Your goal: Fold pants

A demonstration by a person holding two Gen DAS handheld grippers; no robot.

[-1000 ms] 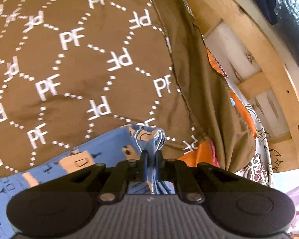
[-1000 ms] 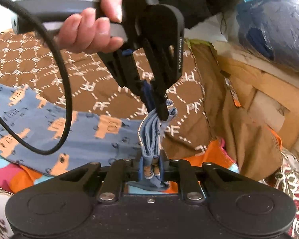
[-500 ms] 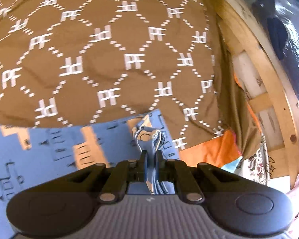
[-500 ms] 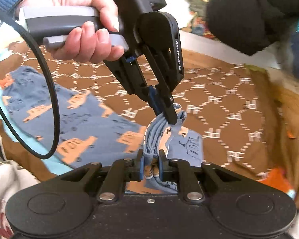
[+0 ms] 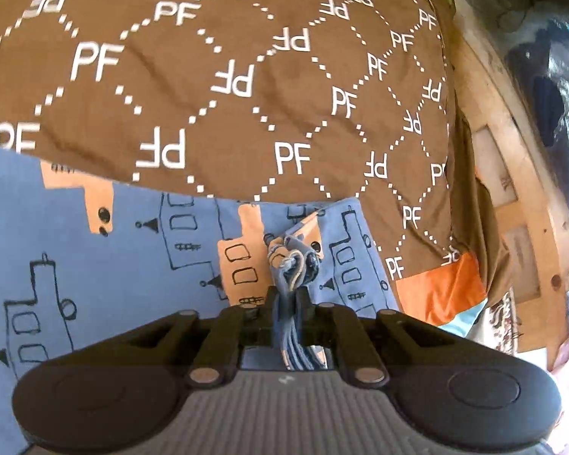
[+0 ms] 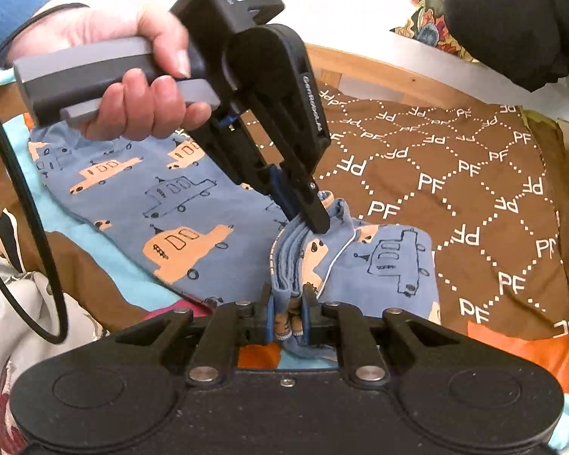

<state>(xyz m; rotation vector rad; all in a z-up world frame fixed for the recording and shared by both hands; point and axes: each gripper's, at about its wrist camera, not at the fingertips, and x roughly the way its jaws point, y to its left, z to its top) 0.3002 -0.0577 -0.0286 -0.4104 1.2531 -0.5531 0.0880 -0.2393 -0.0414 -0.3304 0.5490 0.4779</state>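
Soft printed pants point(image 6: 193, 204), bunched layered edge, both jaws clamped

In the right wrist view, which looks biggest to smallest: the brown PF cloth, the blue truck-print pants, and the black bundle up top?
1. Brown PF cloth
2. Blue pants, close to it, so unsure
3. Black bundle, cut off by the frame

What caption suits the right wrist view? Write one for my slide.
Both grippers, left gripper and right gripper, pinch the blue car-print pants' bunched edge over a brown bedspread.
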